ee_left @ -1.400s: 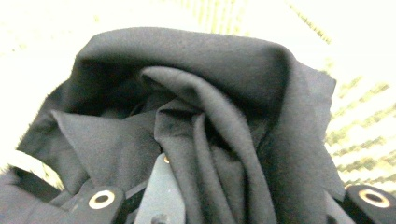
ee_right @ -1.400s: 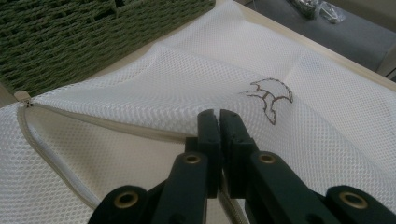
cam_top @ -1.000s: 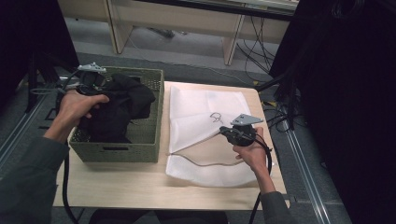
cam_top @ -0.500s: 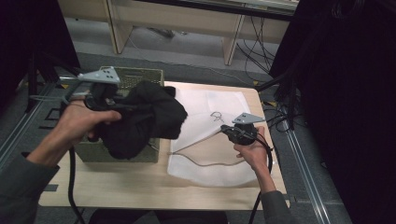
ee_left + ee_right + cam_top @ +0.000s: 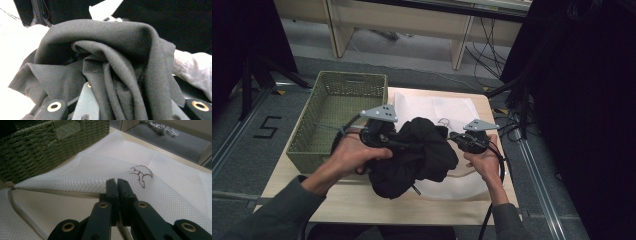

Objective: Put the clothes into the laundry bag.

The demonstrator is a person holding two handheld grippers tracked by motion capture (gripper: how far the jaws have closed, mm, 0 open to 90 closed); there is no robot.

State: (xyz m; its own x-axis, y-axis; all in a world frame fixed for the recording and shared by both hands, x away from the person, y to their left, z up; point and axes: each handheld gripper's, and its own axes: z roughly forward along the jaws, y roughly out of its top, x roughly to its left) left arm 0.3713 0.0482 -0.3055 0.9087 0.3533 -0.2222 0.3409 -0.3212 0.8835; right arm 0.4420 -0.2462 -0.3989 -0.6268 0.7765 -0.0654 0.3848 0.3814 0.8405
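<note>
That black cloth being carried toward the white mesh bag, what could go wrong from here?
The black cloth hangs bunched from the left hand-held gripper, so loose folds may catch on the bag's zipper edge or land on top of the mesh bag. The right hand-held gripper pinches just a thin edge of mesh; it could slip, and the opening would fall shut.

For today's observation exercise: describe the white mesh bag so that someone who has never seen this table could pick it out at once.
Start at the wooden table, with a green woven basket at its left. Right of the basket lies the white mesh bag, flat, its zipped edge lifted open by the right gripper. Unlike the bunched black cloth over it, it is pale netting with a small brown crescent mark.
</note>
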